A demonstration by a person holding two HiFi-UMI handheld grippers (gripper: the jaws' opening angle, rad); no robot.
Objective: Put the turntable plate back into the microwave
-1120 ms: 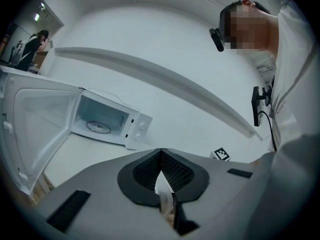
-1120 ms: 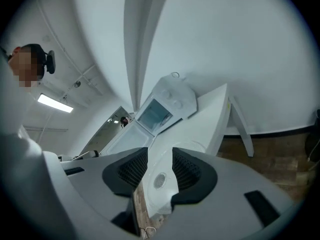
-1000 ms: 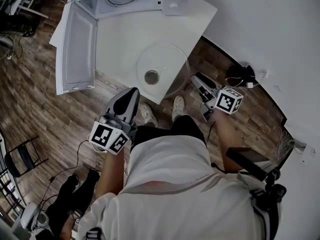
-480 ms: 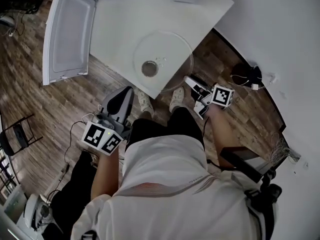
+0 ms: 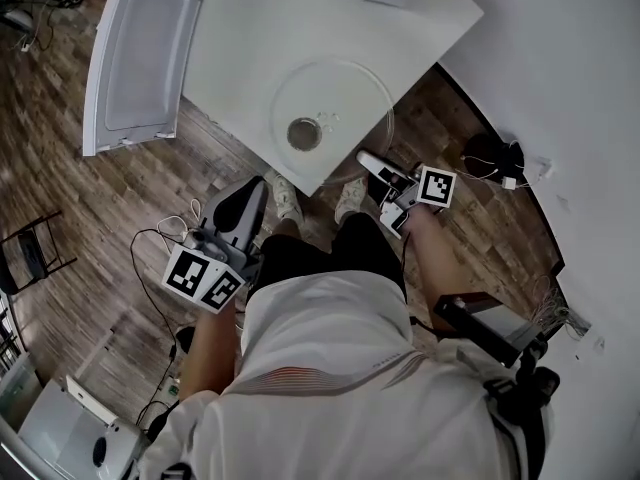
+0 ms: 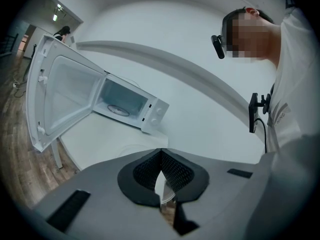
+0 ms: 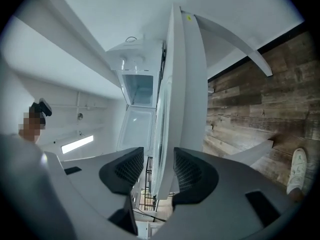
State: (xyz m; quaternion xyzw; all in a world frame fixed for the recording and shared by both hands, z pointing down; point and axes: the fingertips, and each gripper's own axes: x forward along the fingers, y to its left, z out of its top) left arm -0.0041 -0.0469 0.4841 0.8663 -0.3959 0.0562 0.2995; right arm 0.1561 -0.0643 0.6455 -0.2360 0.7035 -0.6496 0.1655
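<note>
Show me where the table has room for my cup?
Bare table lies between the glass plate and the microwave, and left of the plate beside the open door. The front corner is crowded: the plate covers it.

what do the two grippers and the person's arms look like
The left gripper and right gripper have grey wedge-shaped bodies with black ribbed pads. Each carries a white cube with black square markers. The person wears a white shirt. The right jaws have just been closing slightly, with the table edge between them.
</note>
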